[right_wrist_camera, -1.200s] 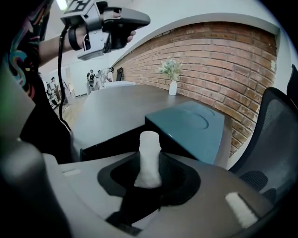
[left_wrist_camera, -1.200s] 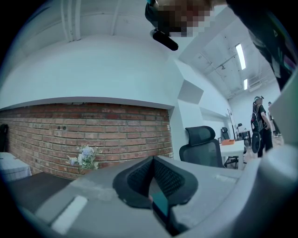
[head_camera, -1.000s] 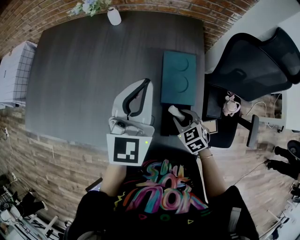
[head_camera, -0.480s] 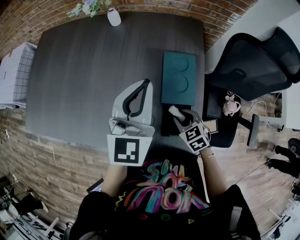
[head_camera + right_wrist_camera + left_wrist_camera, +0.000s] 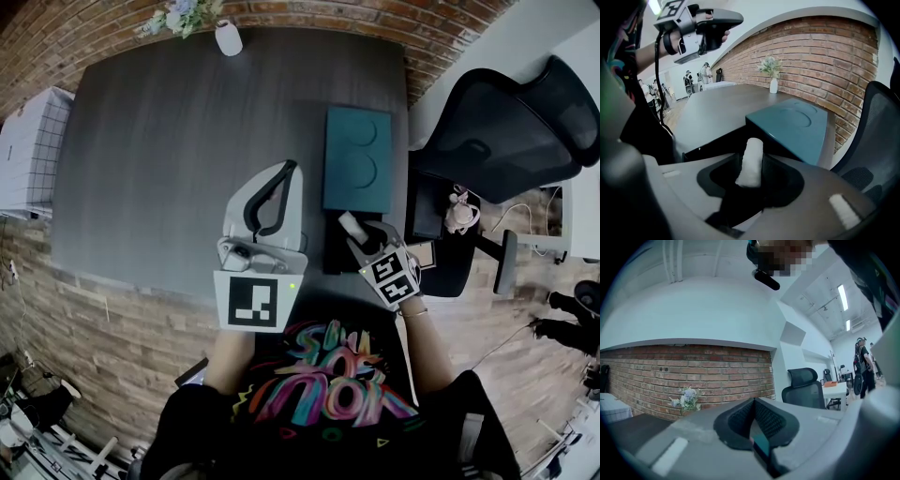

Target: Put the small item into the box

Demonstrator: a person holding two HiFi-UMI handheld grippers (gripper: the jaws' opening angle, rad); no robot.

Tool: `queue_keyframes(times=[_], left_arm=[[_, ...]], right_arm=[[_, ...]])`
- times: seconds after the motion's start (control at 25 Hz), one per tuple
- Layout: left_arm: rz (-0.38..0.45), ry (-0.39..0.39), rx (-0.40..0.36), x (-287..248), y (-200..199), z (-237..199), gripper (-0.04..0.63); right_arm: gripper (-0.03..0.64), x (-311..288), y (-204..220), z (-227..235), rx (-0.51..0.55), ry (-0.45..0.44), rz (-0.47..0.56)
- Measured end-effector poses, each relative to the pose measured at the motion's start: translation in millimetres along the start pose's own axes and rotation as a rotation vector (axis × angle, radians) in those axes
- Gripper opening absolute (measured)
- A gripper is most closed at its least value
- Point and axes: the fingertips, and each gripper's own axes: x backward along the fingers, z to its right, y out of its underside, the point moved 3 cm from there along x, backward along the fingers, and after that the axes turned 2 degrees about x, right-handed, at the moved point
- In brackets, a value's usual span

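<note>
Jaws on the right gripper (image 5: 361,231) have just been opening and now stand wide apart. The small white roll (image 5: 751,161) sits upright between them, a dark gap showing beside it, so no squeeze on it. The gripper tilts down over the black box (image 5: 335,255), which sits at the near right corner of the desk (image 5: 169,141), and the roll hangs right above that box. Just beyond the box, along the desk's right edge, lies the teal slab (image 5: 356,157) with two round dents in its top. Over to the left gripper (image 5: 292,169): held level above the desk's near edge, tips together, nothing between them. White vase (image 5: 228,36) with flowers stands at the far edge. Black office chair (image 5: 506,122) waits off the right edge.
</note>
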Motion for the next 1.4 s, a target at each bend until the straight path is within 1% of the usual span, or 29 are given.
queue_keyframes(times=[0.24, 0.44, 0.8, 0.92, 1.12, 1.4], left_arm=[[0.001, 0.0, -0.008, 2.1, -2.1, -0.8, 0.001], [0.006, 0.002, -0.002, 3.5, -4.8, 1.4, 0.001], [0.012, 0.002, -0.014, 4.8, -9.2, -0.1, 0.002], [0.02, -0.001, -0.02, 4.3, -11.8, -0.5, 0.001], [0.025, -0.012, -0.003, 4.5, -15.4, 0.3, 0.0], [0.035, -0.015, -0.001, 7.0, -21.0, 0.8, 0.0]], right_arm=[[0.163, 1.4, -1.8, 2.1, -0.016, -0.004, 0.011], [0.163, 12.1, -14.3, 7.7, -0.033, 0.013, 0.071], [0.15, 50.3, -54.5, 9.9, -0.058, 0.034, 0.253], [0.15, 66.8, -73.2, 15.9, -0.051, 0.062, 0.317], [0.14, 100.9, -117.7, 33.5, -0.043, 0.103, 0.436], [0.126, 148.7, -167.4, 61.9, -0.042, 0.193, 0.61]])
